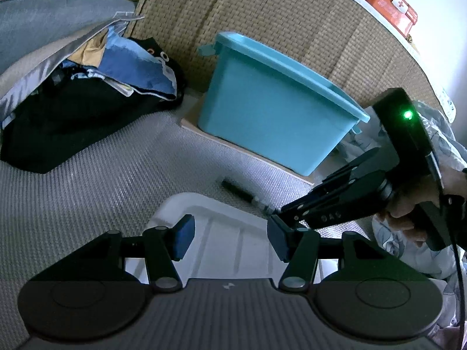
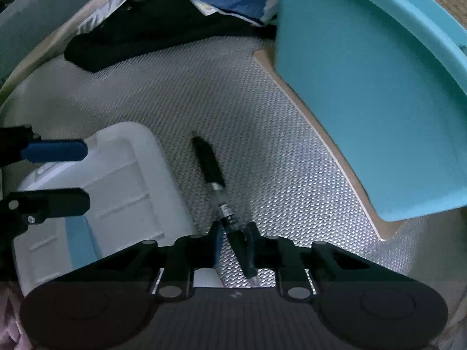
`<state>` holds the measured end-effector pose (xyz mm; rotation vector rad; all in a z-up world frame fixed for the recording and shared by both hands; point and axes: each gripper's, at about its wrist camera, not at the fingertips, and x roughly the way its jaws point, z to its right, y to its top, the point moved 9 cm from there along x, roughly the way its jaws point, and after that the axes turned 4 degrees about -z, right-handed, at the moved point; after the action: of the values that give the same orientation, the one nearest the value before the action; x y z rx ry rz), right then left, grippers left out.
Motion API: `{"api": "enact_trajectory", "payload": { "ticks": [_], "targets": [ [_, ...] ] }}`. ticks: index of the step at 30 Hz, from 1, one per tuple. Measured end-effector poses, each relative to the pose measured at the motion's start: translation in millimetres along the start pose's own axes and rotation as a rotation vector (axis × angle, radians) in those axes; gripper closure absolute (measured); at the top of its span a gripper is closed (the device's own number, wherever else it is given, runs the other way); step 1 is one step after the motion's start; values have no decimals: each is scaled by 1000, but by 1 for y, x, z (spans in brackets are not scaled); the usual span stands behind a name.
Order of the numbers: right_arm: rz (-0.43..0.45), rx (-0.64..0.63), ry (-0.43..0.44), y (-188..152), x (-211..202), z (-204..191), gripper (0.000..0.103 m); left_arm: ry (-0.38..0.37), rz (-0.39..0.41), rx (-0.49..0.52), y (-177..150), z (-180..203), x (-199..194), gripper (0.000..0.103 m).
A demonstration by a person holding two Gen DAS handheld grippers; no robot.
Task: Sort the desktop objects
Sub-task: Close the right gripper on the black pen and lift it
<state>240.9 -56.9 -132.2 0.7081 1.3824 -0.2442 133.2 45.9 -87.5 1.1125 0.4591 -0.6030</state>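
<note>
On my right wrist view, the right claw [image 2: 232,245] sits low over the textured grey mat [image 2: 181,99], its jaws drawn narrow around the near end of a black pen [image 2: 216,183]. The pen lies flat on the mat, its capped end pointing away from me, and I cannot tell whether the pads actually touch it or merely flank it. Just left of the pen sits a white tray [image 2: 122,175] with ribbed compartments, and the left claw [image 2: 84,175] reaches in over it from the left edge. From my left wrist view, the left claw [image 1: 230,236] stands wide, holding nothing, poised above that white tray [image 1: 224,233]. The right claw [image 1: 275,211] comes in from the right, gripped by a hand [image 1: 408,213], with a green light showing on its body; its tips are down at the pen [image 1: 242,191]. Beyond the pen, a teal plastic bin [image 1: 271,110] stands on a thin wooden board [image 1: 233,143]. A heap of dark and blue clothes [image 1: 96,87] lies at the far left, well apart from the tray.
</note>
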Motion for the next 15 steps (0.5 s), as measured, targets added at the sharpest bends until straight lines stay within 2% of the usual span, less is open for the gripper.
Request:
{"api": "enact_trajectory", "payload": {
  "ticks": [1,6,15],
  "targets": [
    [4,14,3,0,0,1,90,2,-2,-5,0,-1,0,44],
    [26,106,2,-5,-4,10,91,3,5,-27,1,-5,-2,44],
    [143,136,-25,-2,-49,5,91,15,9,-19,2,-5,-2,44]
  ]
}}
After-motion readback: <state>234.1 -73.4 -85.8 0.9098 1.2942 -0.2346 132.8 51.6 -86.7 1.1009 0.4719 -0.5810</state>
